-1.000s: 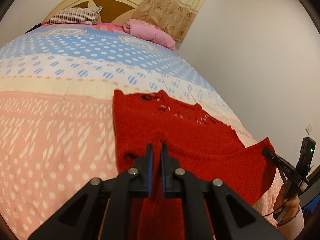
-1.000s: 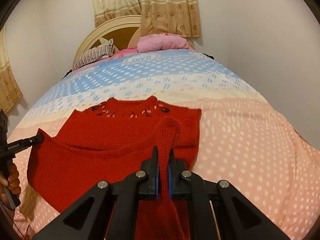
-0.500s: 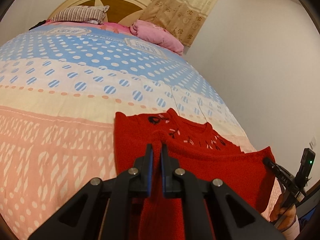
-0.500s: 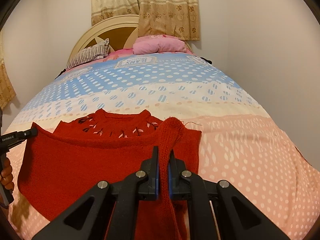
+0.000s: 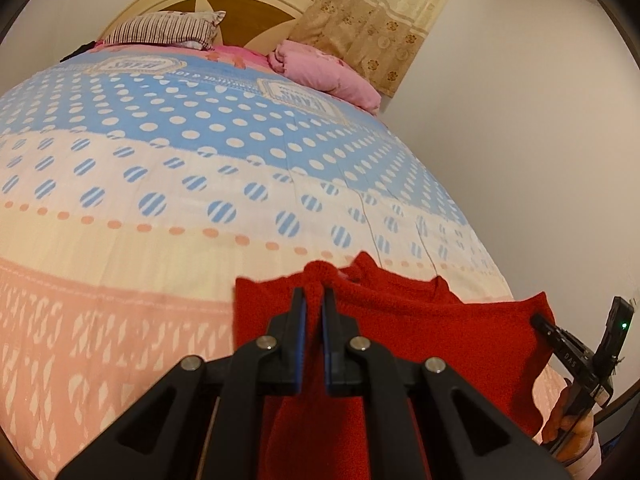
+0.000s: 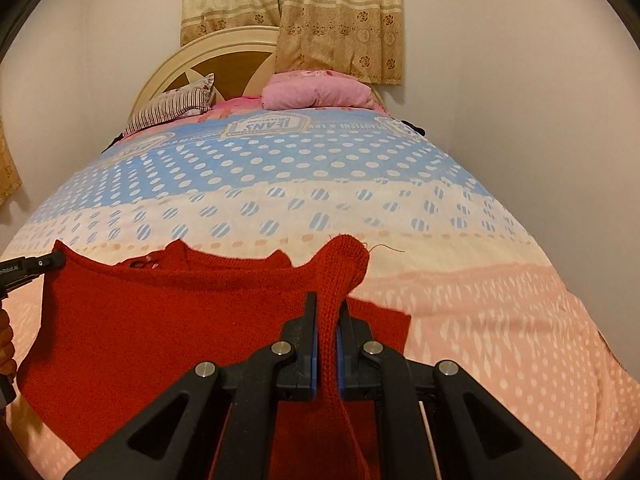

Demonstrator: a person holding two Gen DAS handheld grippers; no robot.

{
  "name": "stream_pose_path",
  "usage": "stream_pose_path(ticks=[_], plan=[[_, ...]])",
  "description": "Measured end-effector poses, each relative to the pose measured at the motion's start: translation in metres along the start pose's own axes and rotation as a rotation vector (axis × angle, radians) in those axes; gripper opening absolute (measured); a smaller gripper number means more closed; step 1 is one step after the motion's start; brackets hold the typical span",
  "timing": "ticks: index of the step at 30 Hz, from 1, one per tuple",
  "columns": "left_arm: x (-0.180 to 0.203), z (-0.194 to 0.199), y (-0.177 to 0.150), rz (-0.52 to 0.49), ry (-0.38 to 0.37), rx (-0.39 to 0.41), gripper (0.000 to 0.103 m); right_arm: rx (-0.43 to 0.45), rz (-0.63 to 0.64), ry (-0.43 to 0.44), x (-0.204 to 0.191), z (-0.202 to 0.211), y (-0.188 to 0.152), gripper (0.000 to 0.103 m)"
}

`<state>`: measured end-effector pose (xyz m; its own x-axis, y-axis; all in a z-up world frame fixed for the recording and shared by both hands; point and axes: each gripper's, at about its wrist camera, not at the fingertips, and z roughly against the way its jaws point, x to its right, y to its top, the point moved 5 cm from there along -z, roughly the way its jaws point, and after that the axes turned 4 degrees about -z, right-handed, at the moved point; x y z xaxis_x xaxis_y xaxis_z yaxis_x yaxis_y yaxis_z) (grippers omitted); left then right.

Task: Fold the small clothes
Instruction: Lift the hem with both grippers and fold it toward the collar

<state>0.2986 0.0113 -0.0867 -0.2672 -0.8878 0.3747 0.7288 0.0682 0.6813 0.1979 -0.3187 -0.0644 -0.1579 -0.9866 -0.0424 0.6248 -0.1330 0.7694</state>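
Note:
A red knitted sweater (image 5: 432,344) lies on the bed, its near half lifted and carried toward the collar. My left gripper (image 5: 312,300) is shut on its bottom hem at one corner. My right gripper (image 6: 327,308) is shut on the hem at the other corner. In the right wrist view the lifted red sweater (image 6: 160,328) hangs as a sheet between the two grippers, hiding most of the collar. The left gripper's tip (image 6: 48,262) shows at the far left there; the right gripper's tip (image 5: 540,320) shows at the right in the left wrist view.
The bedspread (image 6: 320,184) has blue, white and pink dotted bands. A striped pillow (image 6: 176,106) and a pink pillow (image 6: 320,90) lie by the headboard (image 6: 224,56). Walls flank the bed; curtains (image 6: 296,12) hang behind.
Both grippers have moved forward and up with the hem, carrying the lower half of the sweater over the upper half. The embroidered collar is now mostly covered.

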Motion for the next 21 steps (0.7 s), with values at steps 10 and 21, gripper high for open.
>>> stream_pose_path(ticks=[10,21], plan=[[-0.004,-0.034,0.018,-0.001,0.044,-0.011,0.007,0.001,0.009,-0.055,0.000,-0.048,0.024,0.006],[-0.009,-0.084,0.016,-0.052,0.166,-0.097,0.007,-0.051,-0.017,-0.133,0.011,-0.104,0.018,0.006]])
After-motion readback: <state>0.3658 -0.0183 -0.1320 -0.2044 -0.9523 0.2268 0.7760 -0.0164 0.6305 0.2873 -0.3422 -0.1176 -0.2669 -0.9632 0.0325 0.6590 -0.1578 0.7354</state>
